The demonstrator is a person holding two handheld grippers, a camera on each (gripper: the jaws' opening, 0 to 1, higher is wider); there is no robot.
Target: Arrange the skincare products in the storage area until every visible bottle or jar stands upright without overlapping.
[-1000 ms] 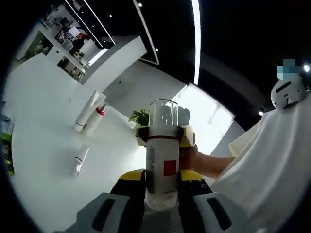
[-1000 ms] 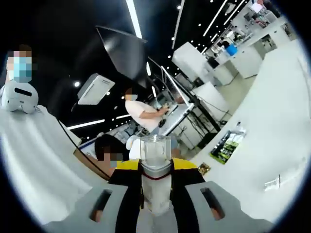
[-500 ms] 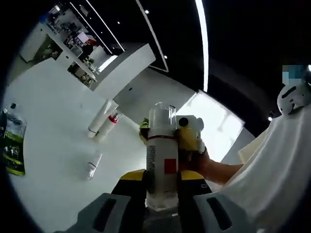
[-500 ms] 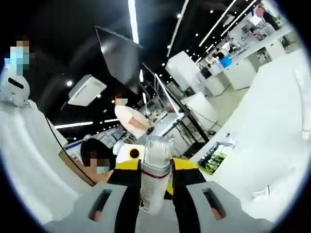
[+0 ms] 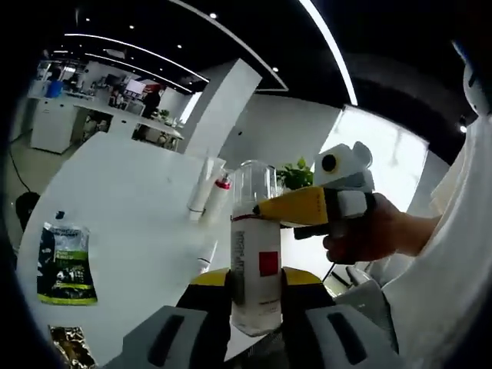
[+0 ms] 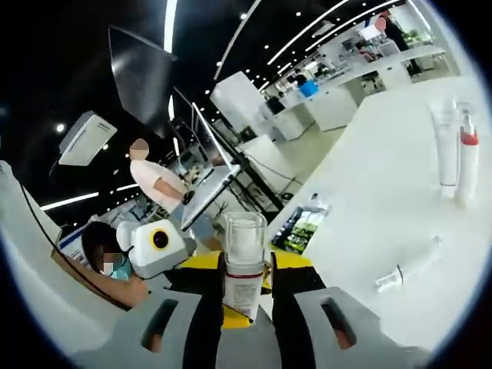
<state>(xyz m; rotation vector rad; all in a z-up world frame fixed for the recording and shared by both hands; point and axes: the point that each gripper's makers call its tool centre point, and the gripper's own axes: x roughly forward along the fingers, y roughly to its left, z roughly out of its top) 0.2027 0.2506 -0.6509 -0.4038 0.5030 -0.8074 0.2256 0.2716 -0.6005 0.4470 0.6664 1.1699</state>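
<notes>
A white bottle (image 5: 255,273) with a clear cap and a red square on its label stands upright between my left gripper's (image 5: 256,286) jaws, which are shut on its lower body. My right gripper (image 5: 267,209), held by a hand (image 5: 369,234), reaches in from the right, and its yellow jaw lies against the bottle's neck. In the right gripper view the same bottle (image 6: 244,269) sits between the jaws of my right gripper (image 6: 244,275), which are closed against it. On the white table (image 5: 131,207) a white tube (image 5: 204,184) and a red-capped bottle (image 5: 220,197) stand upright, side by side.
A small bottle (image 6: 407,265) lies flat on the table, also seen as a small bottle (image 5: 206,257) near the held one. A green sachet (image 5: 68,265) lies near the table edge. People sit at benches in the background (image 6: 157,184).
Both cameras have swung, so more of the table shows now. In the left gripper view the right gripper has shifted from behind the bottle to its right side, at the neck. The bottle stays held.
</notes>
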